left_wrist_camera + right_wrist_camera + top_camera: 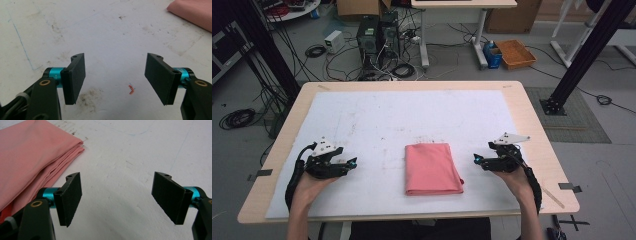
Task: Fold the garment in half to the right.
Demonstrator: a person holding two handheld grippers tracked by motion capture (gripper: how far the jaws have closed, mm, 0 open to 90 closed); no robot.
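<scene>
the pink cloth [433,168] lies folded into a flat, roughly rectangular stack on the white mat [377,125] that covers the tabletop [532,125], near the front edge and about midway between the two hands. in the right gripper view its layered fold edges [62,162] face the right claw and lie stacked, one ply on another. one corner at the lower right of the stack juts out slightly in the high view.

the left claw [352,163] hangs to the left of the cloth, well apart from it, jaws spread wide with nothing between them; the stained mat shows through the gap in the left gripper view. the right claw [477,160] sits just beside the cloth's right edge, jaws likewise spread wide and empty, neither pad touching fabric.

judged step: the cloth looks fully folded and released, or is about to be taken up; the frames do not settle which. both claws stand at a rest position flanking the cloth.

next move, if a grasp is intended: bring one claw low to a fold edge, slide one pad beneath the plies, and close on all layers together. gripping only the top ply would likely pull the stack open.
</scene>
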